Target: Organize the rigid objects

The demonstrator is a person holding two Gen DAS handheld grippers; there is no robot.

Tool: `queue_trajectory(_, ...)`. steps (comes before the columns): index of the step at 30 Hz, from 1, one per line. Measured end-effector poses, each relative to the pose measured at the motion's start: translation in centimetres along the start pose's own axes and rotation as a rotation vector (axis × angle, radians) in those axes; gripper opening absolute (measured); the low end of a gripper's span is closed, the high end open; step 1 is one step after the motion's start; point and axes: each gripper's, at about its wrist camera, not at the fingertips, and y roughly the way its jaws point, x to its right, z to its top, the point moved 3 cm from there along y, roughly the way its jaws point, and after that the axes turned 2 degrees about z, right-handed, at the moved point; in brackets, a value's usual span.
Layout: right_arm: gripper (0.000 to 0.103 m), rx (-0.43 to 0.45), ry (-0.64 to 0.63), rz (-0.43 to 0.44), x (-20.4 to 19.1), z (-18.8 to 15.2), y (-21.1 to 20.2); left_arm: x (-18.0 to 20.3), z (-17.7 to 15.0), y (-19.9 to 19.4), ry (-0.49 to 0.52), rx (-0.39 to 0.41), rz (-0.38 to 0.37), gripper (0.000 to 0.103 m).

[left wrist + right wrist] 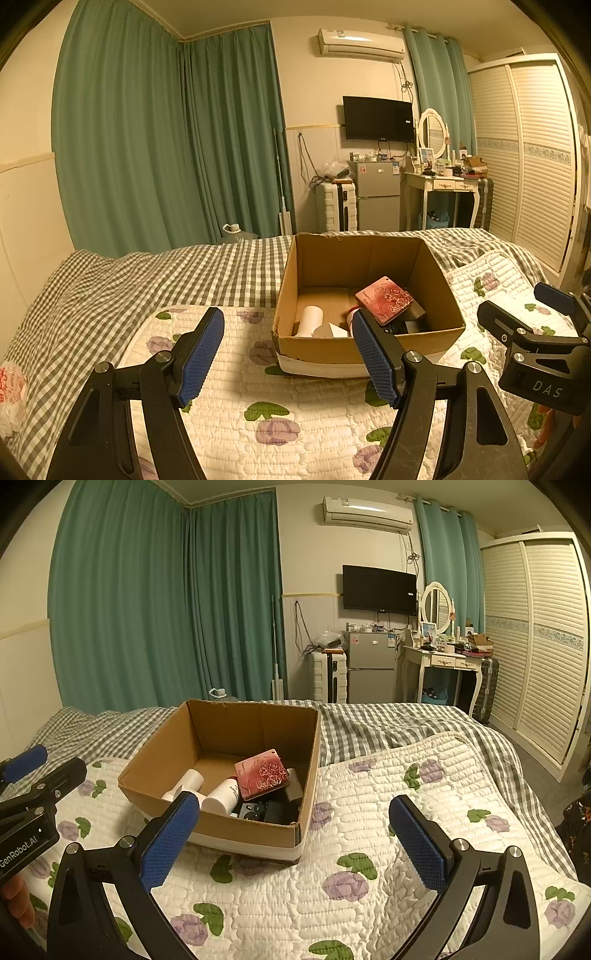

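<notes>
Low in frame, my left tool [288, 354] and right tool [295, 842] are both spread and empty above the floral quilt [369, 794]. Mid-frame, the cardboard box [255, 829] holds the bottles [221, 795] and red rose-print case [262, 773]; the soft bed could let it tip if nudged.

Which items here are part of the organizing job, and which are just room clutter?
Job: cardboard box, red rose-patterned case, white bottles, remote, left gripper, right gripper, both open and empty.

Background: television, small fridge, dressing table, white suitcase.
</notes>
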Motion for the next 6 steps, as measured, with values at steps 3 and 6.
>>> queue_trajectory(3, 0.103, -0.001, 0.0, -0.001, -0.01, -0.02, 0.03, 0.03, -0.32, 0.16, 0.0, -0.004, -0.002, 0.075)
queue_trajectory(6, 0.103, -0.005, 0.0, -0.001, -0.03, -0.04, 0.11, 0.06, -0.41, 0.19, 0.0, -0.007, -0.003, 0.075)
